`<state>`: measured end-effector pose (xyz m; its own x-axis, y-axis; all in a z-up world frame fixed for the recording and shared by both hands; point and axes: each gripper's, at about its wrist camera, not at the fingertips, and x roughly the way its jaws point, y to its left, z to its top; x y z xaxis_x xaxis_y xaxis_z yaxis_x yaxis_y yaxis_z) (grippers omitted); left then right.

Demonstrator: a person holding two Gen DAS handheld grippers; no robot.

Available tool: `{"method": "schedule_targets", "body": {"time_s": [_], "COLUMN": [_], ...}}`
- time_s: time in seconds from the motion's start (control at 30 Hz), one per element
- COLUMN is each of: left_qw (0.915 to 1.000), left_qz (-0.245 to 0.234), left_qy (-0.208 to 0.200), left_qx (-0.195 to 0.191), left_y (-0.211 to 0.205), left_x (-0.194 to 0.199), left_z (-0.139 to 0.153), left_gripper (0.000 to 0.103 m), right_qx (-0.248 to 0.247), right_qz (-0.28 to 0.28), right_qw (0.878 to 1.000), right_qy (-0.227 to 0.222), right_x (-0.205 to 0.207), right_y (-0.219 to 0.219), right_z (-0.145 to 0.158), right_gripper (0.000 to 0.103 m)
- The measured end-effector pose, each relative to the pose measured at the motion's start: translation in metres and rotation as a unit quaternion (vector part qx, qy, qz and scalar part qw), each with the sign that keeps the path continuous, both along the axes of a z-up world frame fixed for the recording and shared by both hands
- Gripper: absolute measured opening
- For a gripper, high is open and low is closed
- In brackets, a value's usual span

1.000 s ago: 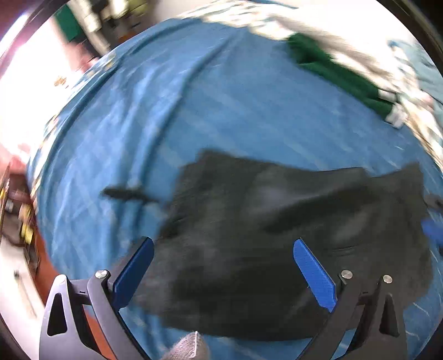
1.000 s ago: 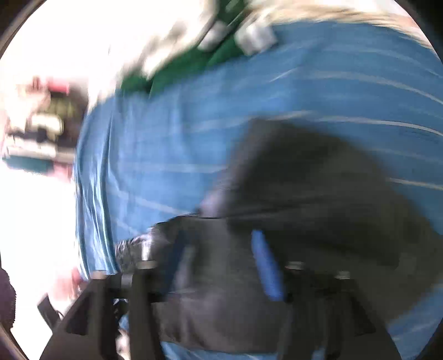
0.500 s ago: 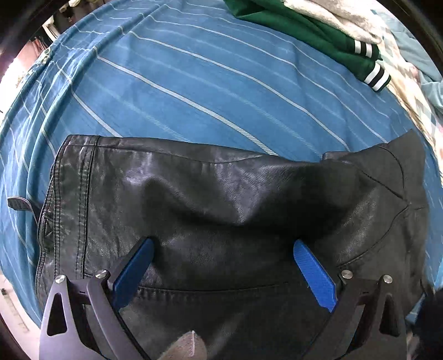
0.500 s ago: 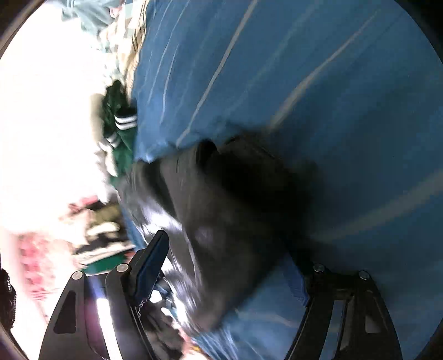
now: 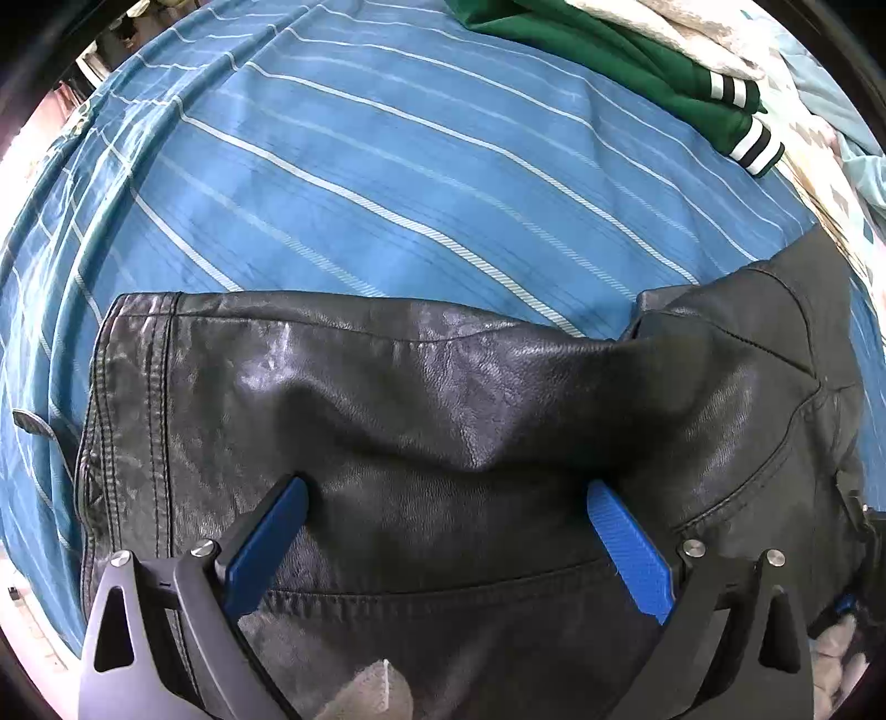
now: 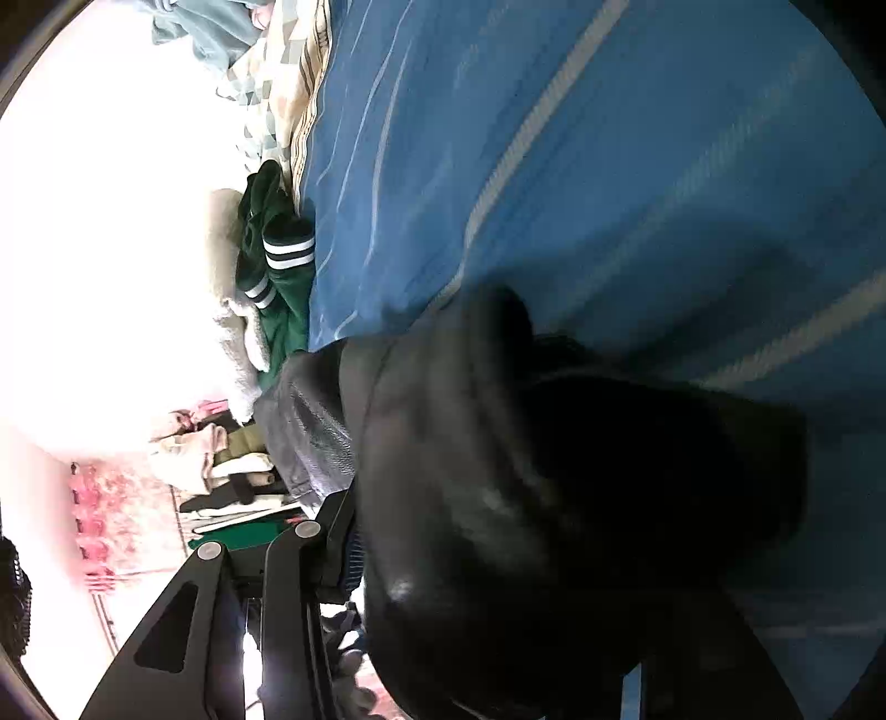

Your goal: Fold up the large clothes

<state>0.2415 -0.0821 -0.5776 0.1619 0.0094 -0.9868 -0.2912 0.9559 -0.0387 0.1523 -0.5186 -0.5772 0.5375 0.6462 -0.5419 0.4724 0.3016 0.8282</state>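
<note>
A: One black leather jacket (image 5: 443,399) lies on the striped blue bed sheet (image 5: 387,166). My left tongs (image 5: 446,504) stand wide over it.

B: Risk?

A: My right tongs (image 6: 498,554) are closing on a slick fold; it could slip, spoiling the fold.

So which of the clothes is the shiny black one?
The leather jacket, right under the left gripper. It's black and glossy with stitched seams. The other clothes at the bed's far edge are a green top with striped cuffs and a fluffy white one.
</note>
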Motion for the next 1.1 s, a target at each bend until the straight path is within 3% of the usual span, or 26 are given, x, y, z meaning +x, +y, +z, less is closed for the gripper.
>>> {"method": "schedule_targets", "body": {"time_s": [0.1, 0.3, 0.43, 0.53, 0.63, 0.73, 0.8, 0.9, 0.97, 1.03, 1.1], "left_qw": [0.9999, 0.9997, 0.9991, 0.9926, 0.9842, 0.9731, 0.964, 0.9497, 0.9432, 0.9344, 0.9291], "left_qz": [0.008, 0.008, 0.022, 0.092, 0.161, 0.228, 0.265, 0.312, 0.33, 0.354, 0.369], "left_qy": [-0.002, -0.015, -0.018, -0.018, -0.038, -0.035, -0.025, -0.01, -0.001, 0.004, 0.01], "left_qx": [-0.011, -0.017, -0.033, -0.077, -0.063, -0.01, 0.002, 0.028, 0.04, 0.035, 0.02], "left_y": [0.005, 0.014, 0.024, 0.071, 0.12, 0.169, 0.197, 0.225, 0.226, 0.234, 0.238], "left_x": [0.004, -0.002, -0.014, -0.047, -0.101, -0.17, -0.211, -0.266, -0.286, -0.309, -0.324], "left_z": [-0.003, -0.011, -0.003, 0.024, 0.063, 0.095, 0.102, 0.105, 0.104, 0.101, 0.099], "left_gripper": [0.103, 0.103, 0.102, 0.102, 0.102, 0.102, 0.102, 0.102, 0.102, 0.102, 0.102], "right_qx": [-0.013, -0.019, -0.049, -0.075, -0.098, -0.109, -0.114, -0.132, -0.151, -0.15, -0.122], "right_qz": [0.022, 0.11, 0.188, 0.246, 0.306, 0.365, 0.399, 0.458, 0.505, 0.54, 0.564], "right_qw": [0.999, 0.989, 0.973, 0.957, 0.936, 0.915, 0.901, 0.873, 0.848, 0.828, 0.817], "right_qy": [-0.042, -0.102, -0.126, -0.137, -0.143, -0.136, -0.127, -0.099, -0.054, -0.014, 0.003], "right_x": [0.007, 0.031, 0.055, 0.055, 0.057, 0.054, 0.05, 0.033, 0.019, 0.008, 0.002], "right_y": [0.009, 0.066, 0.127, 0.167, 0.228, 0.301, 0.346, 0.421, 0.468, 0.497, 0.507], "right_z": [0.042, 0.122, 0.168, 0.191, 0.206, 0.201, 0.188, 0.145, 0.101, 0.07, 0.063], "right_gripper": [0.023, 0.02, 0.02, 0.02, 0.02, 0.02, 0.02, 0.02, 0.02, 0.027, 0.043]}}
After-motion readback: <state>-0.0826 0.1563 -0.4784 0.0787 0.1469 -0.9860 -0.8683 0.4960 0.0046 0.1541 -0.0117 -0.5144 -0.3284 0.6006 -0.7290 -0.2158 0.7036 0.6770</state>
